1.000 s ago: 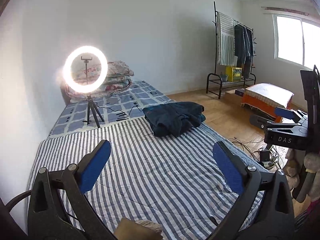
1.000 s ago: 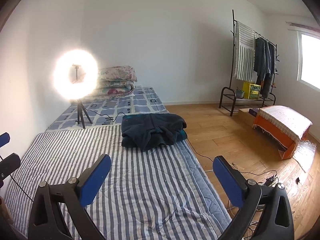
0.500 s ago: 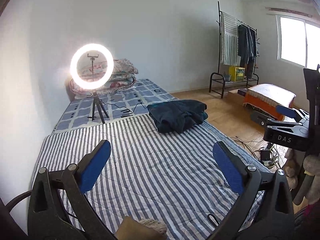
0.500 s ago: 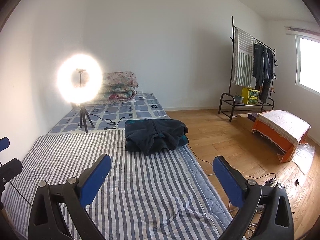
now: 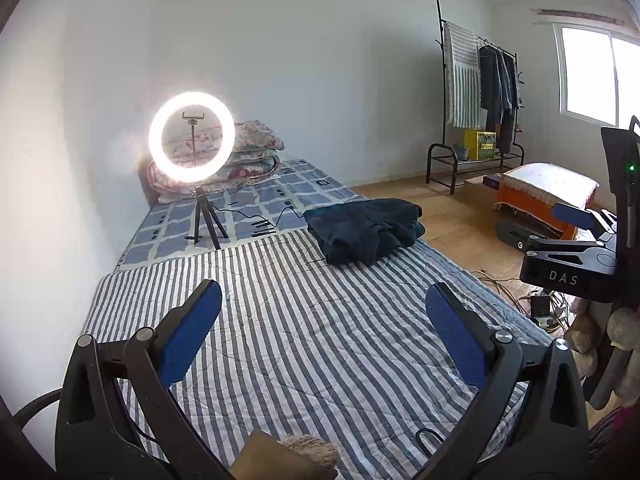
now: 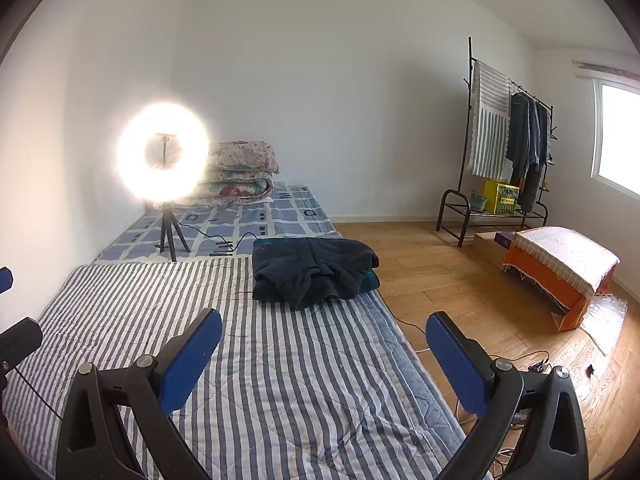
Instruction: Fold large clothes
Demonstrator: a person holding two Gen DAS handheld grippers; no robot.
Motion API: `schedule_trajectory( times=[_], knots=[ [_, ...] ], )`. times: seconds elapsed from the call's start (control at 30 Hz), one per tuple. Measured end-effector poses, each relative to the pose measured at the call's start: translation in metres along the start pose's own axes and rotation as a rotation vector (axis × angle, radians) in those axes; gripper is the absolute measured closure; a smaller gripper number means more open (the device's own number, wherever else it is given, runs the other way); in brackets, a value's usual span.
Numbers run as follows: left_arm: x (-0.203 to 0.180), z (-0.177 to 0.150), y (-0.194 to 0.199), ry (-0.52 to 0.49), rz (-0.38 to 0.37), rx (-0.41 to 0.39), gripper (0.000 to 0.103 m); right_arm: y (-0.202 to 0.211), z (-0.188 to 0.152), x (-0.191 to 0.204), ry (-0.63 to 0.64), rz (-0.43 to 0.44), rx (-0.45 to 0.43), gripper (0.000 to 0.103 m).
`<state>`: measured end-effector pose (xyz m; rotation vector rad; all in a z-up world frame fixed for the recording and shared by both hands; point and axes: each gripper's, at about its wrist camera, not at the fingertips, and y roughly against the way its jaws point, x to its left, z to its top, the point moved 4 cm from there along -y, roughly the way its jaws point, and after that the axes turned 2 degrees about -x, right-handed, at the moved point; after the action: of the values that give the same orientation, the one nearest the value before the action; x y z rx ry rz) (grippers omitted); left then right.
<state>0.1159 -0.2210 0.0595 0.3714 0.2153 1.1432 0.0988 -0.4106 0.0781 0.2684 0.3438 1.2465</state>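
Note:
A dark navy garment [image 5: 364, 230] lies folded in a heap at the right edge of the striped mattress [image 5: 304, 340], well beyond both grippers; it also shows in the right wrist view [image 6: 316, 274]. My left gripper [image 5: 322, 320] is open and empty, held above the striped mattress. My right gripper [image 6: 322, 354] is open and empty, above the mattress [image 6: 240, 360] near its right edge. The right gripper also shows from the side in the left wrist view [image 5: 576, 240].
A lit ring light on a tripod [image 5: 192, 138] stands on the checked mattress [image 5: 256, 204] with a cable trailing. Folded floral quilts [image 6: 236, 174] lie against the wall. A clothes rack [image 6: 508, 140], an orange covered box [image 6: 560, 268] and floor cables [image 6: 536, 364] lie right.
Both views have tilted and shifted slightly: the garment and ring light sit lower and further right in frame. Both grippers stay open and empty.

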Motion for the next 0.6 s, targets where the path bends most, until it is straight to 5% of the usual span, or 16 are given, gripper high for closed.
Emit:
schedule_trajectory(
  times=[0.6],
  knots=[
    [-0.0003, -0.0038, -0.0002, -0.009, 0.033, 0.008, 0.0, -0.0037, -0.0016, 0.008, 0.036, -0.014, 0.012, 0.0]
  ],
)
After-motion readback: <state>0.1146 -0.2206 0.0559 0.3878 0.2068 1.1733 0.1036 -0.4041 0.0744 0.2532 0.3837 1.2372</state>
